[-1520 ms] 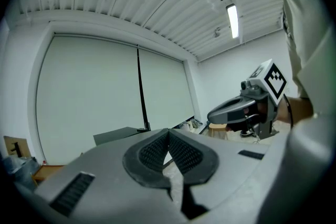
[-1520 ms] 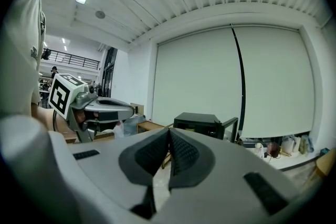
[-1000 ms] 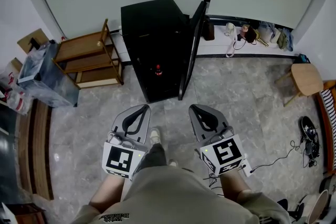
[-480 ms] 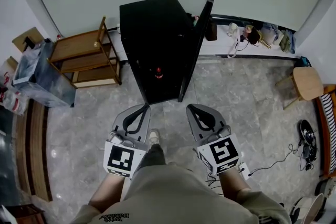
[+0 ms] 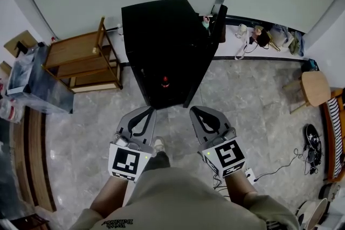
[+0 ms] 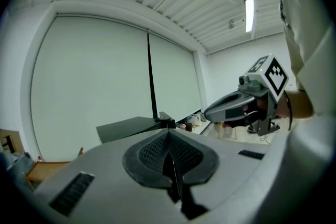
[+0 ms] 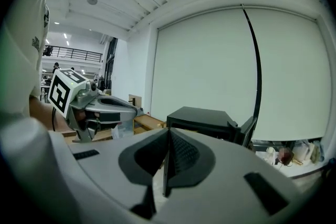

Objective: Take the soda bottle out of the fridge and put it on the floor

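The person holds both forearms out low in front of the body, side by side. The left tongs (image 5: 146, 111) and the right tongs (image 5: 195, 111) point ahead and slightly downward at the black fridge (image 5: 156, 24). Each has its marker cube at the end nearest the body.

In the left gripper view the left tongs are pressed together, the pads meeting along a thin seam with nothing caught between them. The right gripper view shows the right tongs the same way, together and empty.

The fridge door (image 5: 207, 51) stands open on the right. The soda bottle (image 5: 165, 82) shows only as a small red spot low in the dark interior, and its posture cannot be made out. It lies ahead of the tongs, roughly between their two lines, apart from both tips. Grey marbled floor (image 5: 253, 89) surrounds the fridge.
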### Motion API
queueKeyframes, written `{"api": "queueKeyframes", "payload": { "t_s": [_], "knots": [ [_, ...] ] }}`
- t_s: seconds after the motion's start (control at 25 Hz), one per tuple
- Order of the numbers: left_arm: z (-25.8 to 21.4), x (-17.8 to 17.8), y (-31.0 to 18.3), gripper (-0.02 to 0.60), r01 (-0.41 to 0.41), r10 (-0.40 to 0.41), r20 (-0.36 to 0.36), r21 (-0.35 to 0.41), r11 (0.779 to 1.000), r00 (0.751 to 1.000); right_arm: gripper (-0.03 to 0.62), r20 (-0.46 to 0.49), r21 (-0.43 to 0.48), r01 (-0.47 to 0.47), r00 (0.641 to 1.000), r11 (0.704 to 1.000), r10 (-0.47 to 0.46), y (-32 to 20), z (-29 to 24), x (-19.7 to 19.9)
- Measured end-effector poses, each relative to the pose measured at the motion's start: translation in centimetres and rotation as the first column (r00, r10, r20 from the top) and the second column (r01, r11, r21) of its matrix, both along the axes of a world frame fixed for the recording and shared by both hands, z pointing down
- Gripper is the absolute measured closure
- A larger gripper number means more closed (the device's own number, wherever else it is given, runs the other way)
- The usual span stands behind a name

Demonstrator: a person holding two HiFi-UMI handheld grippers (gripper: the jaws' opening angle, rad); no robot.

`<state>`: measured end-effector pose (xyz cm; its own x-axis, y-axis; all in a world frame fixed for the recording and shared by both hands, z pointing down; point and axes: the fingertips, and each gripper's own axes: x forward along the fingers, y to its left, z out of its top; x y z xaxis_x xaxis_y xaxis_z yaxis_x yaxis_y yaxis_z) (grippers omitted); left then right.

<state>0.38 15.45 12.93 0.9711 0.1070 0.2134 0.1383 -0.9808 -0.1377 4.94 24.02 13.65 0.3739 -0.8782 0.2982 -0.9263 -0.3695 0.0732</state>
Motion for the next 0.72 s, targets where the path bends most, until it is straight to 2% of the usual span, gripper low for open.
{"api": "queueKeyframes", "payload": {
  "t_s": [0.32, 0.48, 0.72],
  "knots": [
    [1.3, 4.8, -6.2, 0.576, -0.041, 0.041, 0.027, 0.003, 0.999, 0.999, 0.597, 0.005, 0.006, -0.02, 1.0, 1.0, 0.02, -6.6, 0.4, 4.3],
    [2.1, 6.6, -8.3, 0.577, -0.057, 0.057, 0.039, 0.002, 0.998, 0.998, 0.597, 0.034, -0.018, -0.029, 0.999, 0.999, 0.03, -8.3, 1.2, 5.8],
    [3.2, 8.2, -10.0, 0.576, -0.052, 0.052, 0.054, -0.007, 0.999, 0.997, 0.597, 0.024, 0.022, -0.031, 0.999, 0.999, 0.03, -10.2, 1.9, 7.6]
  ]
}}
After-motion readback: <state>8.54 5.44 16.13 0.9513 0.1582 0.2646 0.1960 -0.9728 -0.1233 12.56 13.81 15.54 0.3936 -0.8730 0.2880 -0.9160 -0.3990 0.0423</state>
